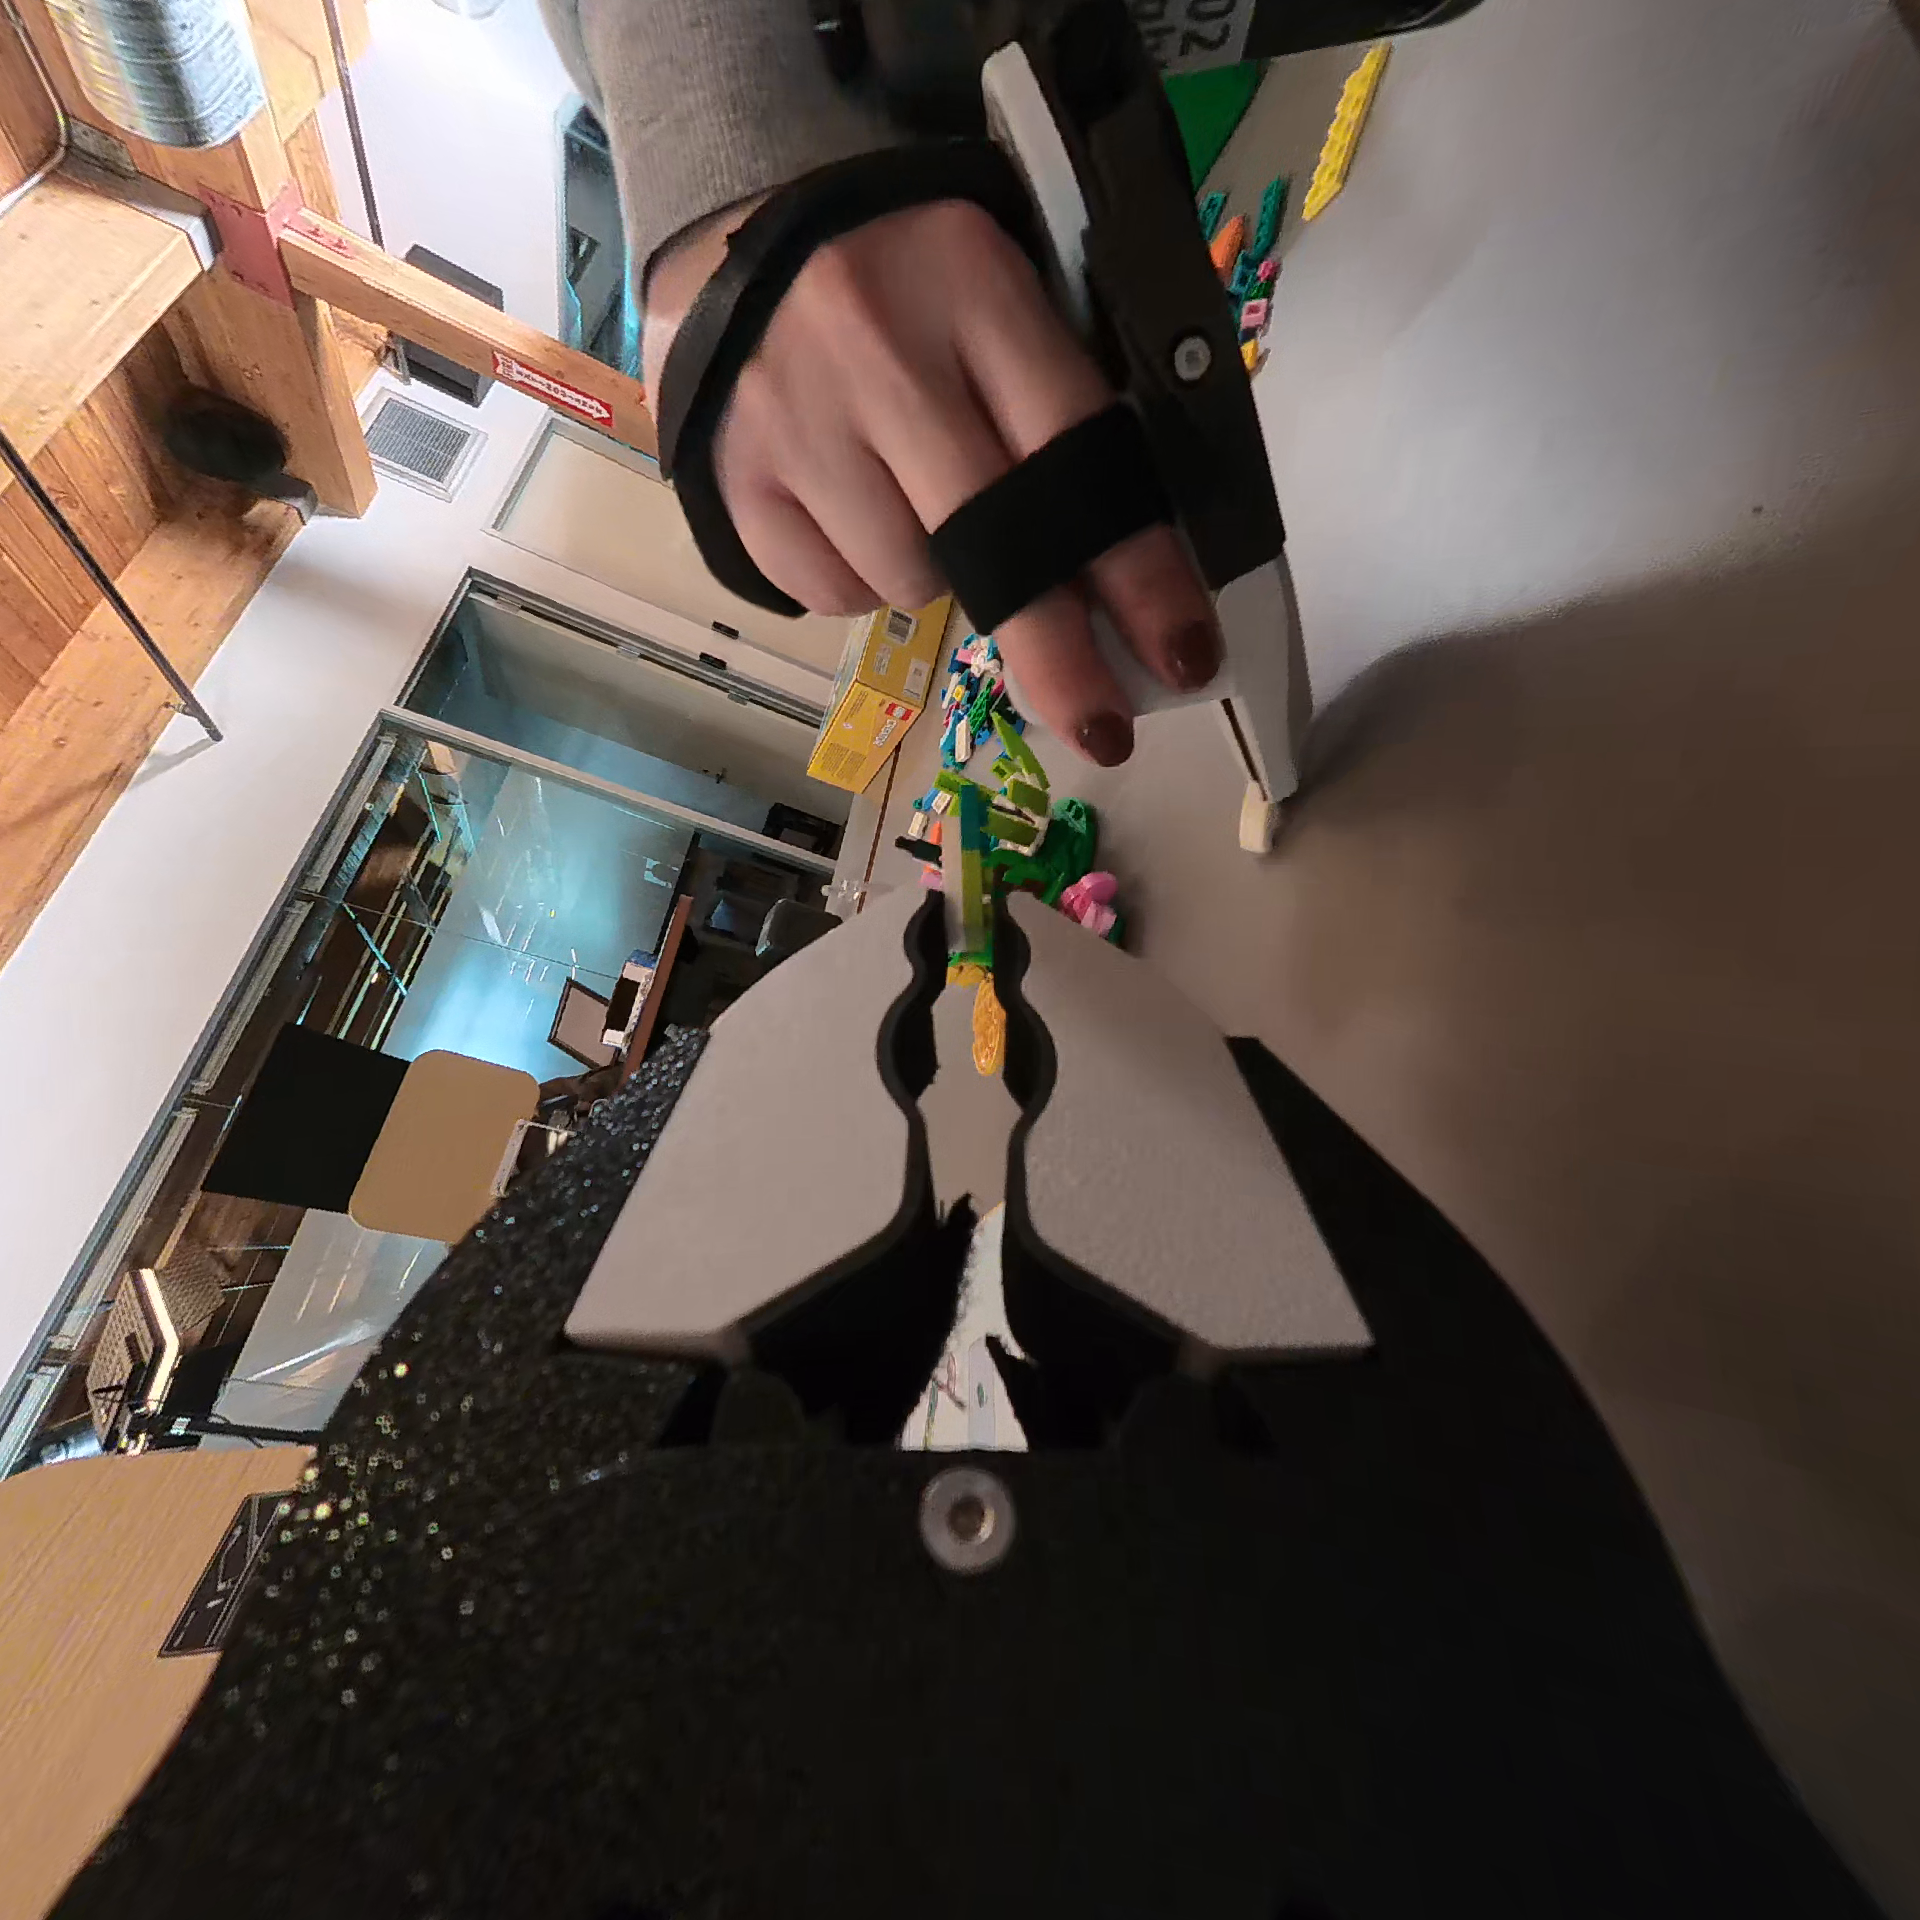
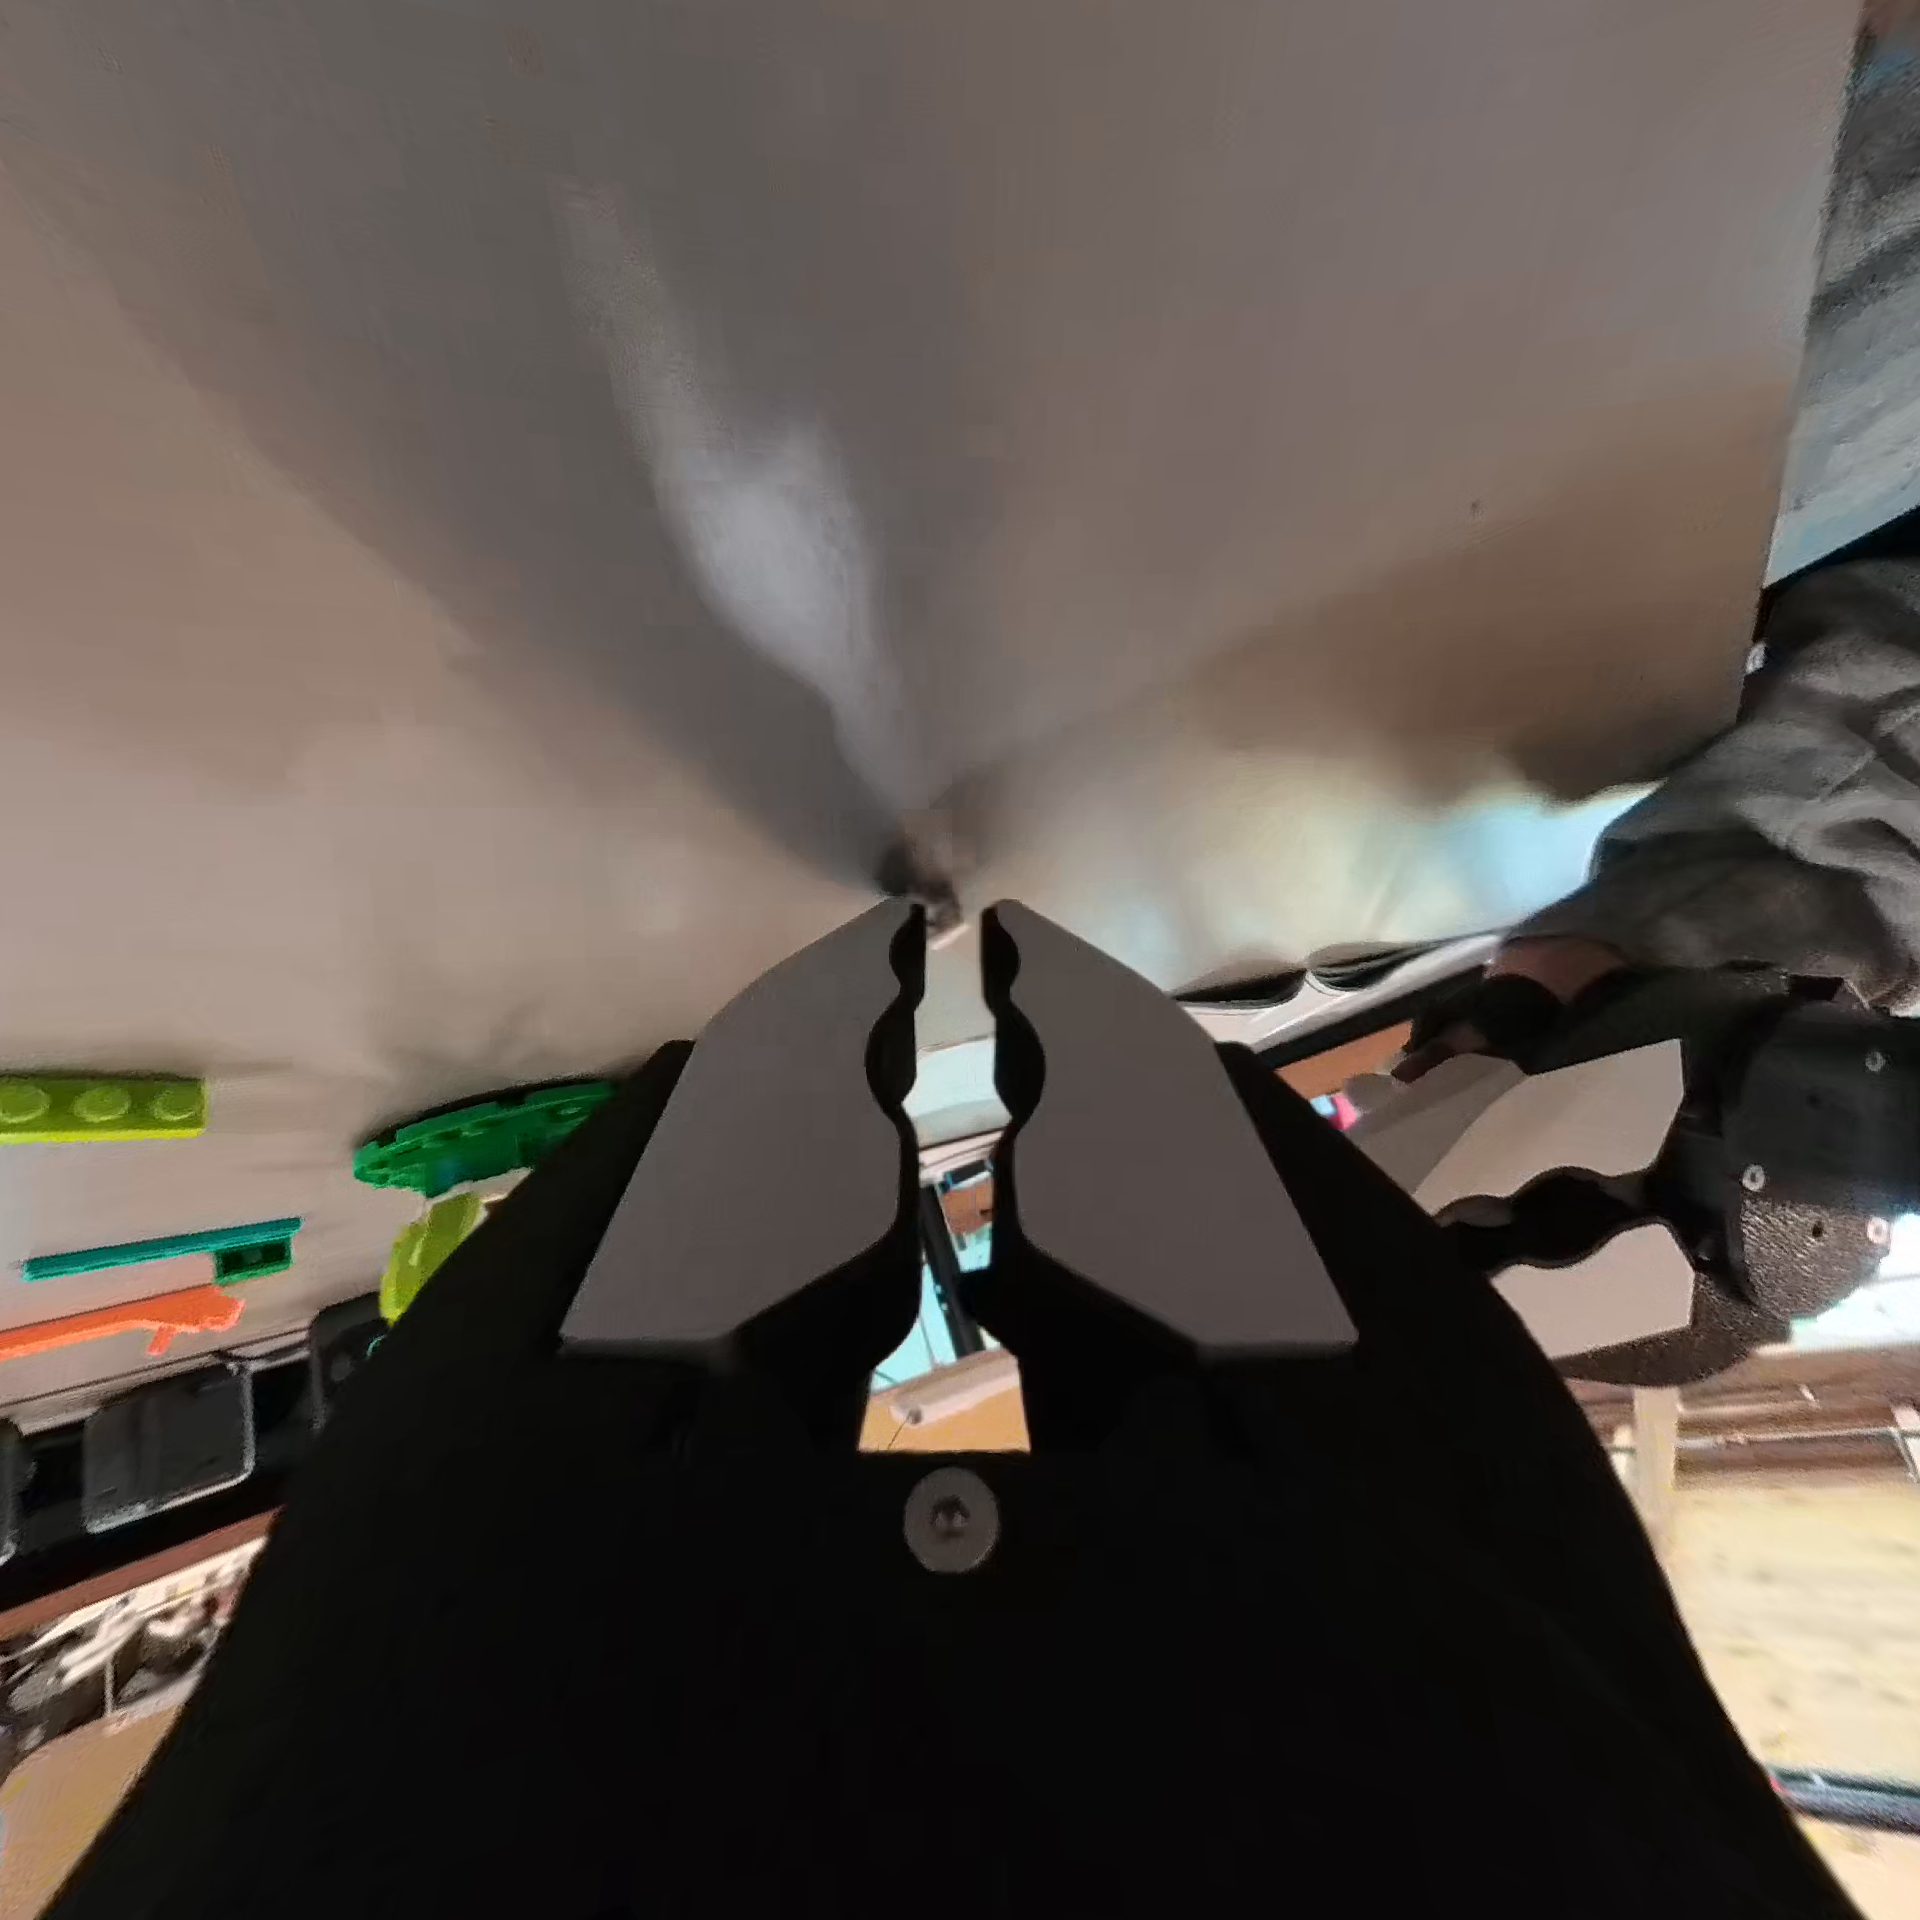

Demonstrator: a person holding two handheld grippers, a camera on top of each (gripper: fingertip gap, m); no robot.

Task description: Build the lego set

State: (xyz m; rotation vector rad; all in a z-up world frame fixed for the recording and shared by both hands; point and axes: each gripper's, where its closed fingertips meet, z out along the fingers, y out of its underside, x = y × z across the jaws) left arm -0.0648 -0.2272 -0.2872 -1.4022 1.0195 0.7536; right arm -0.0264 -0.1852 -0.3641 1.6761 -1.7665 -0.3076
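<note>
My left gripper [image 1: 971, 920] is shut on a thin lime-green lego build [image 1: 971, 883] with a yellow round piece [image 1: 987, 1023] between the fingers, held above the grey table [image 1: 1558, 520]. My right gripper [image 1: 1262, 805], held by a strapped hand, points down at the table with its tips on a small cream piece [image 1: 1259, 828]. In the right wrist view, the right gripper [image 2: 951, 916] stands nearly shut with that small pale piece [image 2: 940, 914] blurred at its tips. The left gripper [image 2: 1455, 1174] shows at the right.
A yellow lego box [image 1: 883, 707] and a heap of loose pieces [image 1: 971, 696] lie beyond the build. A green plate [image 1: 1210, 114], a yellow plate [image 1: 1345, 130] and small pieces [image 1: 1247, 270] lie farther off. A lime plate [image 2: 99, 1107], a green round piece [image 2: 478, 1132], a teal bar [image 2: 156, 1252] and an orange bar [image 2: 114, 1320] lie left. The gap from one gripper's tips to the other's is roughly 10 cm.
</note>
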